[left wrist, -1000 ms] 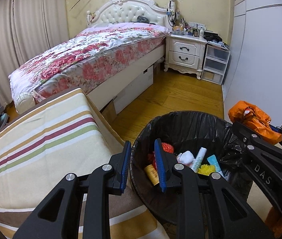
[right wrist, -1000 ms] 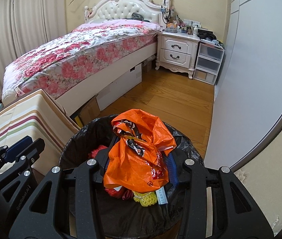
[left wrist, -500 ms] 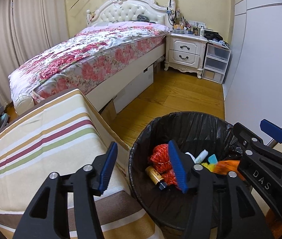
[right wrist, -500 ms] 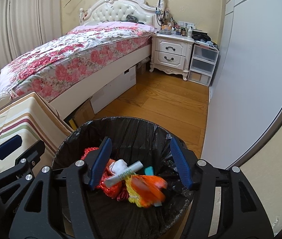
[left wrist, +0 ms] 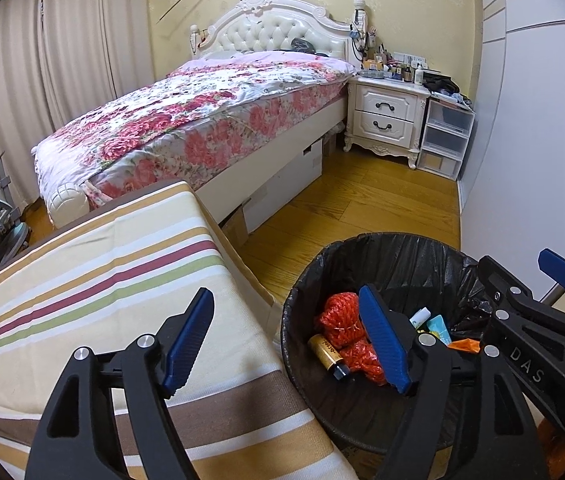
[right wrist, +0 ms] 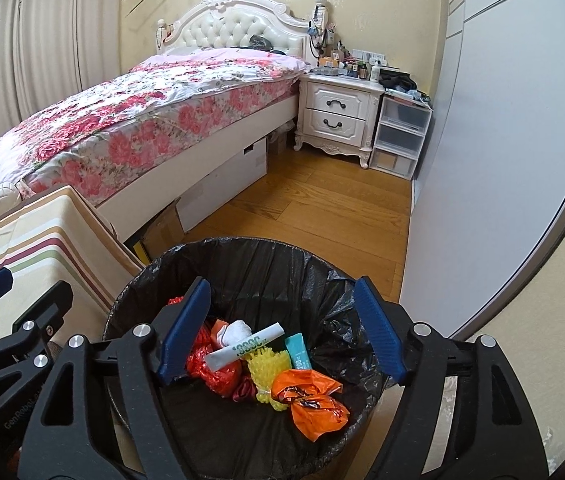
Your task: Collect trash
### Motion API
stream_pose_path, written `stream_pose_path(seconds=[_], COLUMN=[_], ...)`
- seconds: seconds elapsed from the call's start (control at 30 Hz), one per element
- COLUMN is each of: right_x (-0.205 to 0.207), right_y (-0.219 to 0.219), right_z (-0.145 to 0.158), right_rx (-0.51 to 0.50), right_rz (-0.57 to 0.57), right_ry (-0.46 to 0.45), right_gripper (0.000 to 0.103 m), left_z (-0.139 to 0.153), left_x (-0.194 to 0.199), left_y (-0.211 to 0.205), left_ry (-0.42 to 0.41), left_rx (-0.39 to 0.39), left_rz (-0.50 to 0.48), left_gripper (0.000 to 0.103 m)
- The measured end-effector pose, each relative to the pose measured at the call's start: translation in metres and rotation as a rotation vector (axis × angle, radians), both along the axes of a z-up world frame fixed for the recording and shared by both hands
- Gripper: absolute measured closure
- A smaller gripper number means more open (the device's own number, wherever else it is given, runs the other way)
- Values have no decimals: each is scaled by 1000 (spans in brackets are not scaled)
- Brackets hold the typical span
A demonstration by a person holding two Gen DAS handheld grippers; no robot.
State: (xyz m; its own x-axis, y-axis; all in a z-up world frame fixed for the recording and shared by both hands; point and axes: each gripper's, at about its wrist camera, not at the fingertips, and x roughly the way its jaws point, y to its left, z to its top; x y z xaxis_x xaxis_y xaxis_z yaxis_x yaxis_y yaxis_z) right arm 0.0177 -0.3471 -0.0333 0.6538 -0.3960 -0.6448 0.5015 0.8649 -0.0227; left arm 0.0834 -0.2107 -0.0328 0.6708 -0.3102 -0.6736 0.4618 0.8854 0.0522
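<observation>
A bin with a black liner (right wrist: 266, 245) stands on the floor below both grippers. Inside lie an orange plastic bag (right wrist: 310, 404), yellow netting (right wrist: 268, 368), a white tube (right wrist: 242, 346), a teal tube (right wrist: 298, 352) and red netting (left wrist: 342, 316) beside a gold cylinder (left wrist: 326, 354). My right gripper (right wrist: 282, 284) hangs over the bin, its jaws opening, with nothing between them. My left gripper (left wrist: 285, 292) straddles the bin's left rim (left wrist: 402, 240). Its jaws are also opening and hold nothing.
A striped cloth-covered surface (left wrist: 82, 280) sits directly left of the bin. Behind it is a bed with a floral cover (left wrist: 202, 120), and further back a white nightstand (left wrist: 386, 116) and plastic drawers (left wrist: 446, 136). A white wardrobe wall (right wrist: 502, 160) runs along the right, beside the wooden floor (right wrist: 322, 208).
The orange bag left my right gripper and fell into the bin. Both grippers' jaws spread, the left from nearly shut to wide.
</observation>
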Motion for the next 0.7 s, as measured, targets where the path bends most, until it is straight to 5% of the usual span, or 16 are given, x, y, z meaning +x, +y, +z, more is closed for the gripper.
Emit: stream_pose_path(seconds=[0.7], right_x=[-32], right_y=[64], right_z=[26], right_rx=[4], right_rz=[107], right_ry=[-56], right_gripper=[23], left_z=[23], left_x=[-33], left_y=[76], left_ry=[-45], left_rx=[-35], left_rz=[118], left_gripper=[26])
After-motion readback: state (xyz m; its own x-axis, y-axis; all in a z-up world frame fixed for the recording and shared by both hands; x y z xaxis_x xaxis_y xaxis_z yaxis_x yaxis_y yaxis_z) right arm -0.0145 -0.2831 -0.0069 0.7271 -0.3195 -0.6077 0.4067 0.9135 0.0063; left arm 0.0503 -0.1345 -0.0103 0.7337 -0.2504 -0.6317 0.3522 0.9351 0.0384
